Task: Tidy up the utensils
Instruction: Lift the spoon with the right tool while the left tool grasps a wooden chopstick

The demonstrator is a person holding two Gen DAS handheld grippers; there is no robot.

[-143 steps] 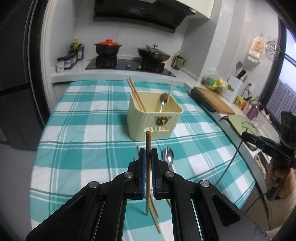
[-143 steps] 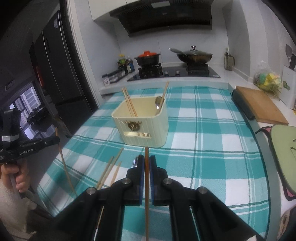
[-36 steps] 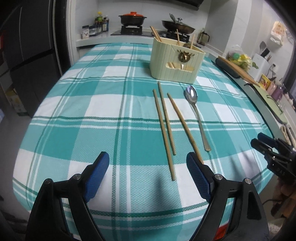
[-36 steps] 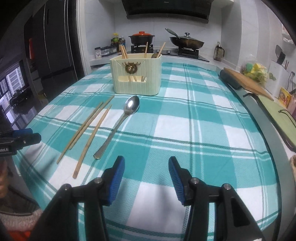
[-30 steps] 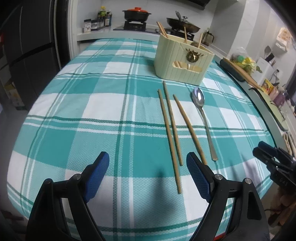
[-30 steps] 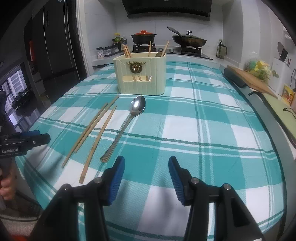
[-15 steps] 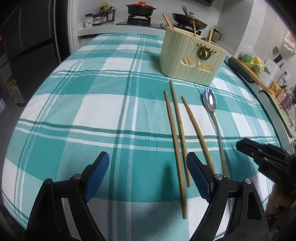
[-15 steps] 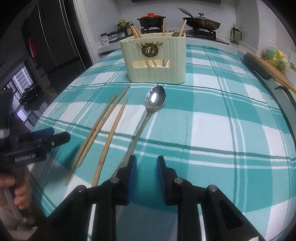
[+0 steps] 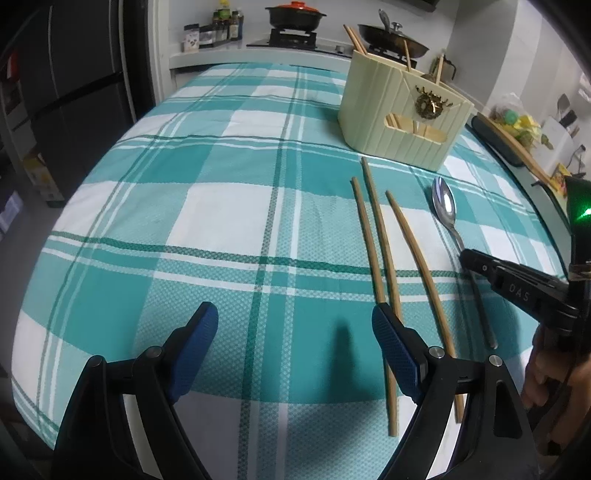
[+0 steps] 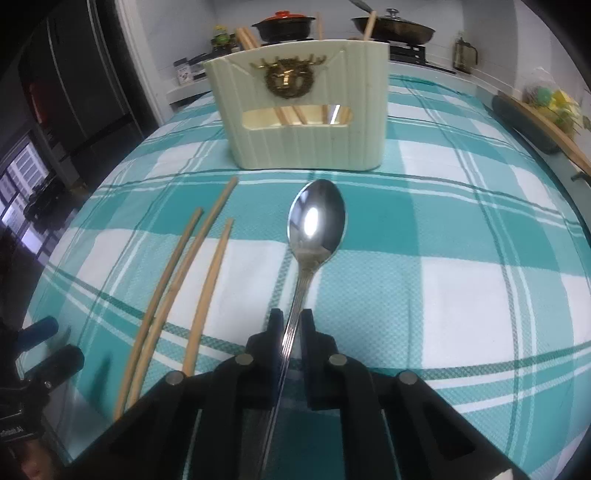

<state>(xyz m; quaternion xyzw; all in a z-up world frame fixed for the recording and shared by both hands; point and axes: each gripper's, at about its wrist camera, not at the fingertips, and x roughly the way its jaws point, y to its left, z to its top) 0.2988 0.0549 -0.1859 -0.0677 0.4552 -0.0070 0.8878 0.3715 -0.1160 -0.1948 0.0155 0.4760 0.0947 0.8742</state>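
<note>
A steel spoon [image 10: 317,221] lies on the teal checked cloth in front of the cream utensil holder [image 10: 306,107]. My right gripper [image 10: 291,325] has its fingers closed around the spoon's handle, low on the cloth; it also shows in the left wrist view [image 9: 476,264]. Three wooden chopsticks [image 10: 207,266] lie to the left of the spoon; they also show in the left wrist view [image 9: 380,236]. My left gripper [image 9: 295,325] is open and empty above the cloth, its right finger over the near ends of the chopsticks. The holder [image 9: 399,110] holds chopsticks and a spoon.
The table edge curves close on the near side. A counter with a stove, a red-lidded pot [image 9: 295,16] and a pan stands behind. A cutting board [image 10: 546,125] lies on the right counter. A dark fridge stands at the left.
My right gripper moved forward and down onto the spoon handle and closed on it. My left gripper moved forward toward the chopsticks and stayed open.
</note>
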